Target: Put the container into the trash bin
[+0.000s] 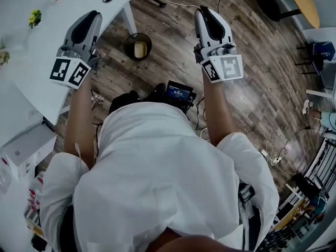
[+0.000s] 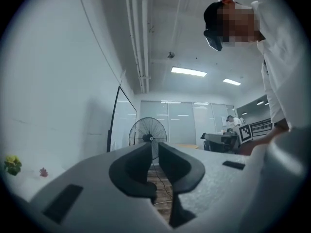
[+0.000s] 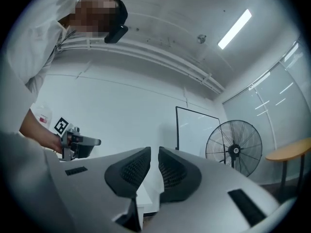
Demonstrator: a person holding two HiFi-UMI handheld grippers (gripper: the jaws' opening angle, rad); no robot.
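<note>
In the head view both grippers are held up over a wooden floor. My left gripper (image 1: 90, 19) hangs beside the corner of the white table (image 1: 31, 62); my right gripper (image 1: 206, 13) is further right. Between them, down on the floor, stands a dark round trash bin (image 1: 137, 46) with a tan container (image 1: 139, 50) lying inside it. In the left gripper view the left gripper (image 2: 154, 147) shows only a slim gap, with nothing in it. The right gripper (image 3: 154, 152) looks the same in its own view, narrowly parted and empty.
Small flowers (image 1: 34, 18) lie on the white table. A black device with a screen (image 1: 178, 93) and cables sit on the floor by the person's feet. A standing fan (image 2: 147, 137) and a whiteboard (image 3: 197, 130) are ahead. A round wooden table (image 1: 304, 1) is at the top right.
</note>
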